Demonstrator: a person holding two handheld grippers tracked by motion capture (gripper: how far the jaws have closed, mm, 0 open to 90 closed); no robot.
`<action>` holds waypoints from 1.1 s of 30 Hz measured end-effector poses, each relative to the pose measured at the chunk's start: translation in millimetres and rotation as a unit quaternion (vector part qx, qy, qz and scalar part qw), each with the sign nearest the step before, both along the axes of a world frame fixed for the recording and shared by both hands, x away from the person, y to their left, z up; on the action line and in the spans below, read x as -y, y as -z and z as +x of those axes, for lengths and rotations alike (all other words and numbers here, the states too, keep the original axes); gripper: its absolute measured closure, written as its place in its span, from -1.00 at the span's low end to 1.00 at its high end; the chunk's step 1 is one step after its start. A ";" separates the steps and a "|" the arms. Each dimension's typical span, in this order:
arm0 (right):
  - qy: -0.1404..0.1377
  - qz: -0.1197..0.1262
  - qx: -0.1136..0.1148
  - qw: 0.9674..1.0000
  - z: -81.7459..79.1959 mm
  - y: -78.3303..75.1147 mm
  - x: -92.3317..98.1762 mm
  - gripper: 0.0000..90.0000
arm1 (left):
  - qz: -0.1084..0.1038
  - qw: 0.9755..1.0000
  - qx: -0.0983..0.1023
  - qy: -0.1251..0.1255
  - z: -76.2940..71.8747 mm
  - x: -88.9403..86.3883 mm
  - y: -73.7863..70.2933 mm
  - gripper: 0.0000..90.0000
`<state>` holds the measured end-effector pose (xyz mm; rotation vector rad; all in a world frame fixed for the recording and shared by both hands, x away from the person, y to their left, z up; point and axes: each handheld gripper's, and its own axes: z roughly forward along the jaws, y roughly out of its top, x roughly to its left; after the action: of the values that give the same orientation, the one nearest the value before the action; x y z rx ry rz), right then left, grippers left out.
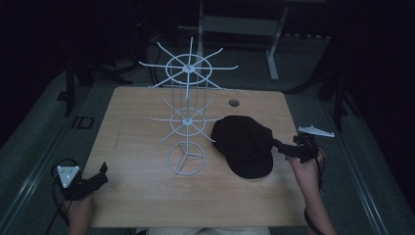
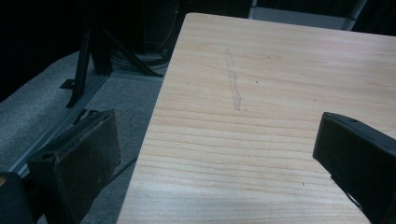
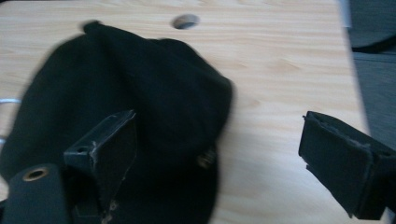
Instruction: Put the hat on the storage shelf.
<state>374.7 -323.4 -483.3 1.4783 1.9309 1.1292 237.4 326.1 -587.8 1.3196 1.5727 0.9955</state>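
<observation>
You work in what looks like a lab or recording studio rather than a home. Your light wooden table [image 1: 147,196] stands alone on grey carpet [image 1: 44,127], lit from above while everything around it falls into darkness. At the upper right of the frame stands a grey metal frame [image 1: 271,49], and dark stand legs [image 1: 71,83] rise at the left.
</observation>
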 end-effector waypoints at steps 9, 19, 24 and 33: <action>-0.042 -0.011 -0.002 0.999 27.2 -9.6 -39.4 -0.71 | -0.001 1.000 0.000 0.001 0.1 -0.8 0.0 -0.97; -0.067 -0.017 -0.007 0.998 52.2 -12.7 -82.0 -0.68 | -0.002 1.000 0.000 0.005 0.3 -1.0 0.1 -0.97; -0.072 -0.029 -0.009 0.997 62.6 -11.0 -98.8 -0.68 | -0.002 1.000 0.001 0.006 0.1 -1.1 0.1 -0.97; -0.077 -0.068 -0.036 0.994 84.7 1.1 -124.9 -0.68 | -0.004 1.000 0.000 0.007 -0.1 -1.6 0.0 -0.97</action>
<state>459.4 -198.6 -484.4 1.3330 2.1572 0.9995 237.3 327.7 -587.8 1.3244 1.5634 0.9801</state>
